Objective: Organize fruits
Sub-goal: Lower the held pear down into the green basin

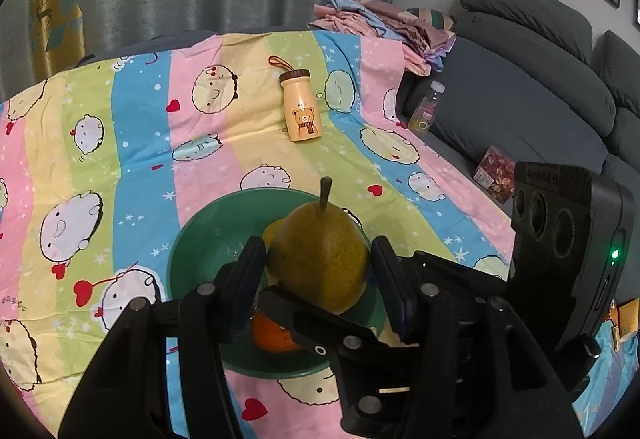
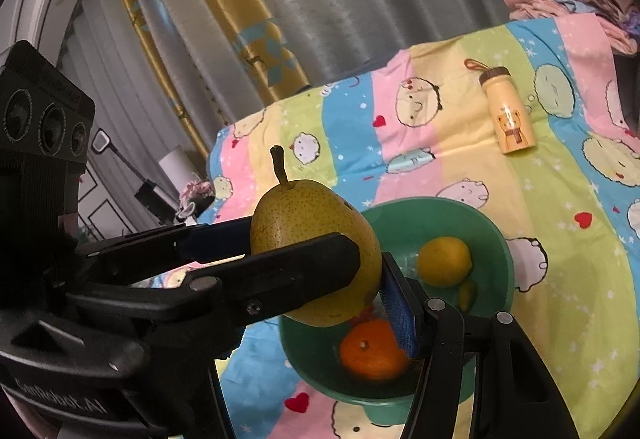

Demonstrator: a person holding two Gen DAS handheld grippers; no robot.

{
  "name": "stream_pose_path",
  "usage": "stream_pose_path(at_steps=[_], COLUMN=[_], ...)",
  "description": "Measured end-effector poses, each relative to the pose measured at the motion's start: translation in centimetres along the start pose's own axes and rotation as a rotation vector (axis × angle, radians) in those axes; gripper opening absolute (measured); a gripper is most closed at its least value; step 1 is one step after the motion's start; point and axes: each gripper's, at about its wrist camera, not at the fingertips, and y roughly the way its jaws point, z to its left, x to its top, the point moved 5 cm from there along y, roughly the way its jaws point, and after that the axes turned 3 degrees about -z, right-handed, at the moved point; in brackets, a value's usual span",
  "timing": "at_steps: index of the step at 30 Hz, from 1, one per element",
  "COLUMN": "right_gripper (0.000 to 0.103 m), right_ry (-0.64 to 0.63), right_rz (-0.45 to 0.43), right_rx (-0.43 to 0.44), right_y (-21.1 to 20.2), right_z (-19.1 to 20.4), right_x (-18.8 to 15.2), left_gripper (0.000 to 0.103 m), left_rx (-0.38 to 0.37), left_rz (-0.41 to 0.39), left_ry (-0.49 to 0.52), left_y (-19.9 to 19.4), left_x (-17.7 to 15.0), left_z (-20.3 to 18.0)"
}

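Observation:
A yellow-green pear [image 1: 320,255] with a dark stem hangs over the green bowl [image 1: 200,251]. In the left wrist view it sits between the left gripper's [image 1: 318,259] spread fingers, with a gap on the right side. In the right wrist view the other gripper's black fingers [image 2: 296,271] clamp the pear [image 2: 316,239] from the left, above the bowl [image 2: 492,239]. An orange [image 2: 374,351] and a yellow lemon [image 2: 444,261] lie in the bowl. The orange also shows under the left gripper [image 1: 276,335].
The bowl stands on a striped cartoon-print sheet [image 1: 132,143]. A cream bear-print bottle [image 1: 302,107] lies further back. A pile of folded clothes [image 1: 384,23], a clear plastic bottle [image 1: 426,107] and a grey sofa [image 1: 540,79] are to the right. Curtains hang behind.

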Motion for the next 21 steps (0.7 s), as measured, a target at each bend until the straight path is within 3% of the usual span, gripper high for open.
stream_pose_path(at_steps=[21], right_gripper=[0.061], right_ry=[-0.003], right_rz=[0.112], right_rx=[-0.096], right_y=[3.4], right_z=[-2.5], right_x=[-1.8], left_gripper=[0.056], left_rx=[-0.051], left_rz=[0.068], left_ry=[-0.092], left_y=[4.7], left_x=[-1.7], left_z=[2.1])
